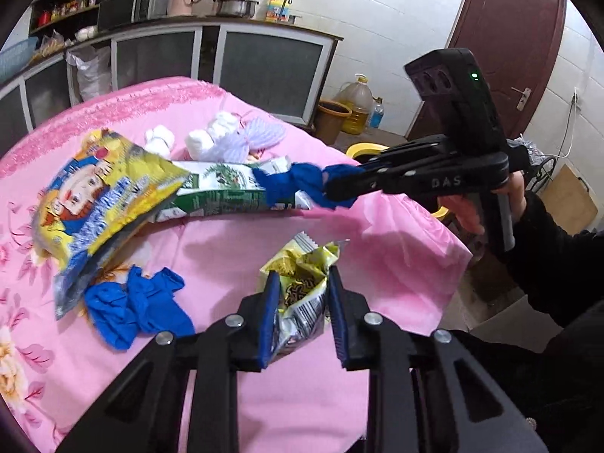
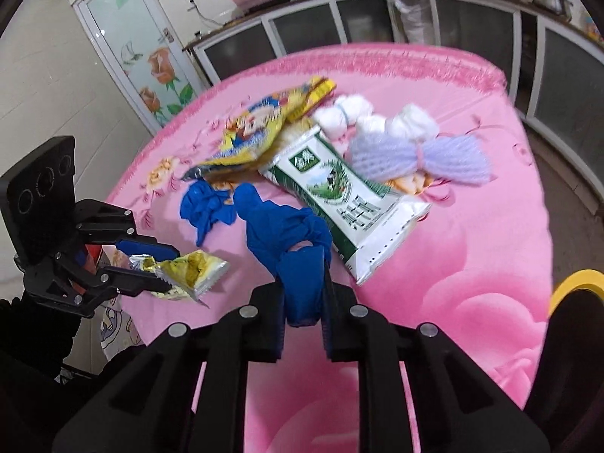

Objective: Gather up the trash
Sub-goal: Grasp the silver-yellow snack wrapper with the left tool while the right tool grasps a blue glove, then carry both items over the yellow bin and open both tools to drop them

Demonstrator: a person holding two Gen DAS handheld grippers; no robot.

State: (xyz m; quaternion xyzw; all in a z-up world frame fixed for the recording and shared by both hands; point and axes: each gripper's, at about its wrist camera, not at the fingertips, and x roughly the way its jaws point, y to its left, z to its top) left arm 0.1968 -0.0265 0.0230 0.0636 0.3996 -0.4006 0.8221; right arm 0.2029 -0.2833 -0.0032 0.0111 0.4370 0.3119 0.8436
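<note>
In the left wrist view my left gripper (image 1: pixel 302 290) is shut on a crumpled yellow snack wrapper (image 1: pixel 298 260), held just above the pink tablecloth (image 1: pixel 302 396). The right wrist view shows that gripper (image 2: pixel 170 268) and wrapper (image 2: pixel 192 271) at the left. My right gripper (image 2: pixel 304 283) is shut on a blue glove (image 2: pixel 275 222), which hangs from it over the table; it also shows in the left wrist view (image 1: pixel 332 188). On the cloth lie a second blue glove (image 1: pixel 139 305), a big yellow snack bag (image 1: pixel 102 196) and a green-and-white pouch (image 2: pixel 339 196).
White bundles (image 2: pixel 351 113) and a lilac foam net (image 2: pixel 419 158) lie at the far side of the table. A yellow-rimmed bin (image 2: pixel 577 279) stands off the table's right edge. Glass-fronted cabinets (image 1: pixel 271 71), an oil jug (image 1: pixel 356 102) and a brown door (image 1: pixel 509 37) lie beyond.
</note>
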